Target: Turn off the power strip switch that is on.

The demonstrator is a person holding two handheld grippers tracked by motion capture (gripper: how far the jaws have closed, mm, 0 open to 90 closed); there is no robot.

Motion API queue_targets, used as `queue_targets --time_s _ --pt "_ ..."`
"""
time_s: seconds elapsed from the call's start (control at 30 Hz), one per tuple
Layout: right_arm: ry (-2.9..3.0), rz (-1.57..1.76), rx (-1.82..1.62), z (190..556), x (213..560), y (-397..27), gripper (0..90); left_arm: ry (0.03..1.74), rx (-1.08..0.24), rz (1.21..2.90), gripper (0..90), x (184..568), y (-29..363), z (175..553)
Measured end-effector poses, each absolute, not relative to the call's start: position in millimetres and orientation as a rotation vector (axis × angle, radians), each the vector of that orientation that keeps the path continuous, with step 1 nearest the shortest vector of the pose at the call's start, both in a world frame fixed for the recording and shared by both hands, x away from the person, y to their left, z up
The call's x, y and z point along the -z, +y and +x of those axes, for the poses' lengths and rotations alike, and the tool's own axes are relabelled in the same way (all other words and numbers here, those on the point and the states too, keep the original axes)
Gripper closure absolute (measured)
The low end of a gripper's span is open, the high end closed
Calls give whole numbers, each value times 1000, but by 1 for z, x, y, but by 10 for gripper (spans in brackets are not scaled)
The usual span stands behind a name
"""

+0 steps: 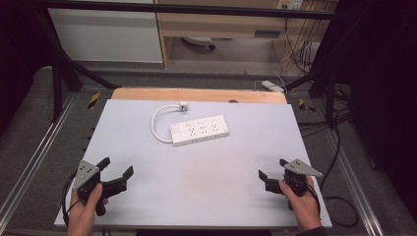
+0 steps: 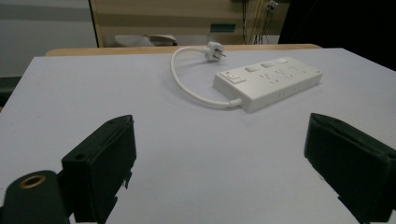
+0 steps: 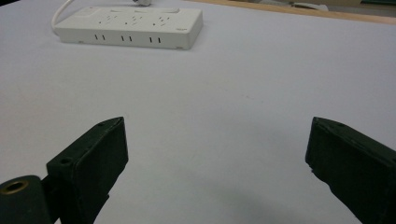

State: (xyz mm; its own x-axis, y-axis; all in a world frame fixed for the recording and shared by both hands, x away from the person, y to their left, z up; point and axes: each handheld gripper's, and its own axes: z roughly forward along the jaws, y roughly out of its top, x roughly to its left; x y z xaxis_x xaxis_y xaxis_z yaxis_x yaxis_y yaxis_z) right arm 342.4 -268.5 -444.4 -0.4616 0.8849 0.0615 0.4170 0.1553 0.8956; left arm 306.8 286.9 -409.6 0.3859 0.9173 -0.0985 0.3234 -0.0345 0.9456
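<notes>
Up near the far middle of the pale table [image 1: 196, 167] lies a white power strip [image 1: 199, 130], flat, sockets up, slightly askew — its cord [image 1: 156, 123] loops off its left end and curls back to a plug [image 1: 183, 104] resting close to the wooden strip [image 1: 196, 95] at the table's far edge. The left gripper [image 1: 117, 168] sits at the near left corner, held by the left hand [image 1: 87, 206], whose forearm is cut off by the bottom of the high view; its jaws stand wide apart with nothing between them. The right gripper [image 1: 273, 169] is at the near right corner in the right hand [image 1: 301, 196], jaws likewise spread and bare. Both are well apart from the strip. From the left gripper view the strip [image 2: 268, 81] shows its switch end and cord [image 2: 187, 79], though the socket marks are too small to read. From the right gripper view the strip [image 3: 130, 27] is seen side-on, its far end and cord cut by the top edge. Beyond the table, cables and furniture sit in dim light, hard to make out.
</notes>
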Motion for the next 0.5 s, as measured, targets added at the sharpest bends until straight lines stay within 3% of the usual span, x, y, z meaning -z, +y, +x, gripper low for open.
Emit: queue_targets --time_s 0.5 --pt "1898 1274 -1331 342 441 -276 70 1120 -686 1605 78 410 285 308"
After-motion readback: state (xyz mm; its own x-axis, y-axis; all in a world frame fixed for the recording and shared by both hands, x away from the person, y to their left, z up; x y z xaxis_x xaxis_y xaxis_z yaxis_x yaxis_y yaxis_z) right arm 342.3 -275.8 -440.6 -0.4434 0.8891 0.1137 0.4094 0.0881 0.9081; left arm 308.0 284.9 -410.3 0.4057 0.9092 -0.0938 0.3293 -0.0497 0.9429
